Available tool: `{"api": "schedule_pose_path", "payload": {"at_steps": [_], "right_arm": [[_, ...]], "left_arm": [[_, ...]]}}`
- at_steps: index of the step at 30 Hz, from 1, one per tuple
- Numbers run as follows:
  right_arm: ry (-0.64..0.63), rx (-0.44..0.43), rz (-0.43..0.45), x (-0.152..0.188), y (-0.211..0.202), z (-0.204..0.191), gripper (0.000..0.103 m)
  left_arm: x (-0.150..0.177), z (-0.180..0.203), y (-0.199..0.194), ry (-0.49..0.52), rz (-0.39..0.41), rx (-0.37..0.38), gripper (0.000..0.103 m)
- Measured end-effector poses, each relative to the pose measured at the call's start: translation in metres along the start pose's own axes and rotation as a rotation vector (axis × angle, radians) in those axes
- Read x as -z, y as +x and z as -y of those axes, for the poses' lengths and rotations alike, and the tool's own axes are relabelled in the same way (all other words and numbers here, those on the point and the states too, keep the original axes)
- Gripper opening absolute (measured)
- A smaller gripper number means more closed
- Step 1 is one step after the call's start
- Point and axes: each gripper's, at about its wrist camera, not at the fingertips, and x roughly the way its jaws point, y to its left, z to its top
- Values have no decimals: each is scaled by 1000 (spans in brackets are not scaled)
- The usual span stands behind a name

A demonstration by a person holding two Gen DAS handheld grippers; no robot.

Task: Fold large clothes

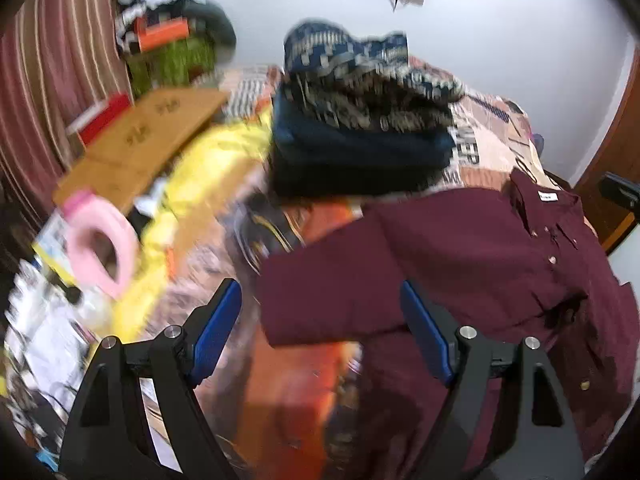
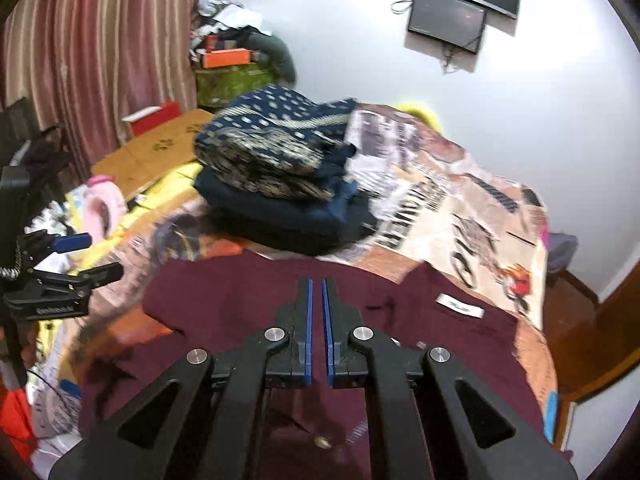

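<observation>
A maroon button shirt (image 1: 480, 248) lies spread on the printed bedsheet (image 1: 484, 148), collar and white label toward the far right, with one sleeve folded across the chest. My left gripper (image 1: 324, 312) hovers open above that sleeve, and nothing sits between its blue pads. In the right wrist view the same shirt (image 2: 400, 344) fills the foreground. My right gripper (image 2: 317, 282) hangs over it with its jaws shut, and no cloth shows between the pads. The left gripper (image 2: 86, 258) appears open at the left edge of that view.
A stack of folded dark blue patterned clothes (image 2: 276, 168) sits behind the shirt. A yellow cloth (image 1: 208, 168), a pink ring (image 1: 102, 248) and a cardboard box (image 1: 148, 140) crowd the left side. There are striped curtains (image 2: 92, 52) on the left, monitors (image 2: 452, 0) on the wall and a wooden door (image 2: 600, 344) on the right.
</observation>
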Motion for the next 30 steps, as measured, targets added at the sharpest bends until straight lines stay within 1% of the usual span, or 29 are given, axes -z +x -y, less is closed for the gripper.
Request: {"api": "schedule_pose_path", "payload": {"at_steps": [2,4,6,7,10,13,15,18,20,21,25,26,27,28,30], "right_arm": [[-9,36,-32,8,4,5,17],[1,53,-59,17,7,14,40],[22,52,-60,27,5,21,51],[38,48,-65,31,7,23,56],[64,41,-89,40,8,30,58],[93,42,-112,48,12,37,58],[111,35,-123,52,11,41,58],[138,39,-135,58,11,48,58],[154,46,-137,61,10,52,58],[161,50,-138,62,9,54,59],[195,71,-142,70,4,66,58],[203,74,-143,72,3,69,59],[215,79,-144,74,2,72,59],[230,87,-146,77,-1,77,59],[254,97,-147,81,-3,85,59]], "left_arm": [[5,-3,14,-58,-62,33,81],[10,-9,26,-115,-110,55,81],[15,-16,37,-187,-158,99,81],[19,-21,43,-233,-186,132,81],[31,-33,60,-362,-258,230,81],[42,-39,79,-476,-335,356,81],[45,-40,91,-533,-367,422,81],[45,-43,112,-614,-399,500,81],[42,-44,125,-653,-416,531,81],[40,-44,131,-661,-425,534,81],[31,-43,161,-675,-478,512,79],[28,-40,166,-668,-484,503,76],[26,-40,167,-657,-485,495,66],[22,-36,167,-631,-485,488,59],[16,-33,168,-600,-486,468,29]]}}
